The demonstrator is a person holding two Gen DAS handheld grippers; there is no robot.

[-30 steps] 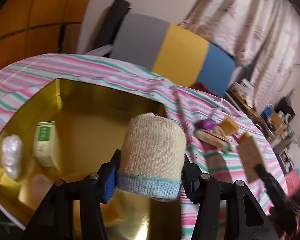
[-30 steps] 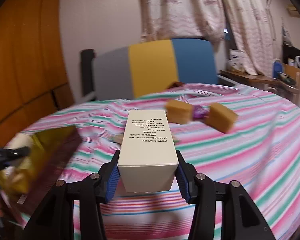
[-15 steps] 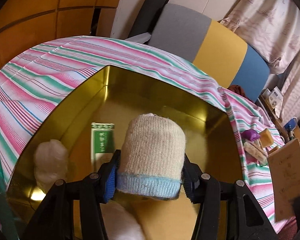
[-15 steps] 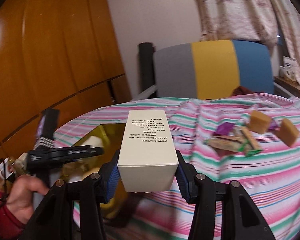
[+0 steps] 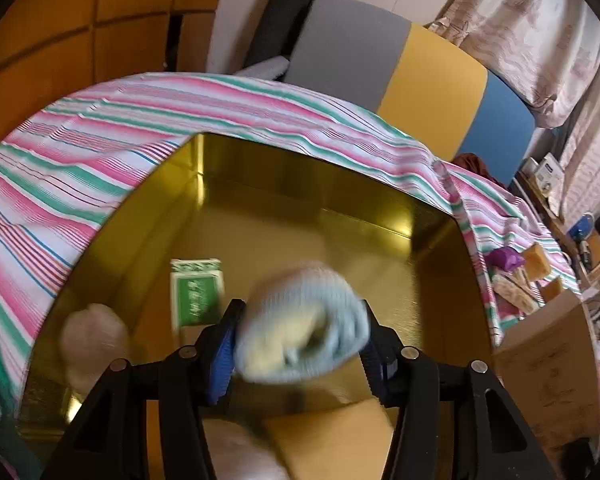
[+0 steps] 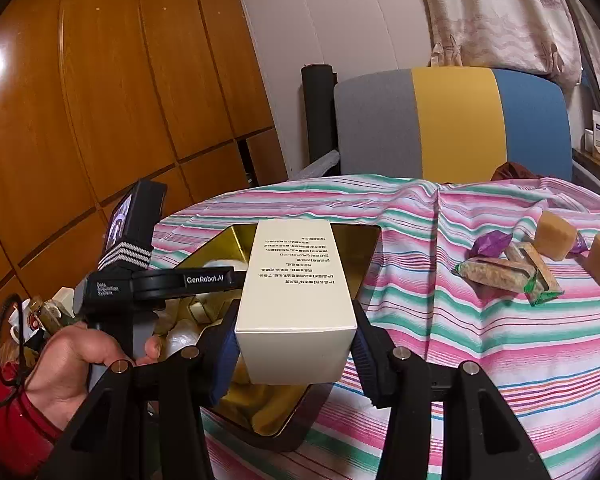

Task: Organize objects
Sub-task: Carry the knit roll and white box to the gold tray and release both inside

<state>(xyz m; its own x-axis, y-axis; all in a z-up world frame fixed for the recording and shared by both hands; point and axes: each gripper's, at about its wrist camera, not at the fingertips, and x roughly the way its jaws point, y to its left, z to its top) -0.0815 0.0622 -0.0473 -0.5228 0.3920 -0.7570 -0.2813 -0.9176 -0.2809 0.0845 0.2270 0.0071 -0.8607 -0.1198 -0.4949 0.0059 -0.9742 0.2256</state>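
Left wrist view: left claw (image 5: 300,344) grips a rolled knit sock (image 5: 302,330), blurred, above the gold tin (image 5: 320,196), which already holds a green packet (image 5: 196,292) and pale wrapped lumps. Right wrist view: right claw (image 6: 294,350) clamps a cream carton (image 6: 296,280) at the tin's near edge. Left on the striped counter (image 6: 480,340): wrapped snack bars (image 6: 500,274), tan blocks (image 6: 554,236). Task looks roughly midway.

Cluttered room, warm indoor light

Wood-panel wall (image 6: 100,80) at left, white wall (image 6: 340,12) behind — chair back (image 6: 452,120) in grey, yellow, blue; patterned curtains (image 6: 500,12) at right; striped cloth (image 6: 500,340) covers table.
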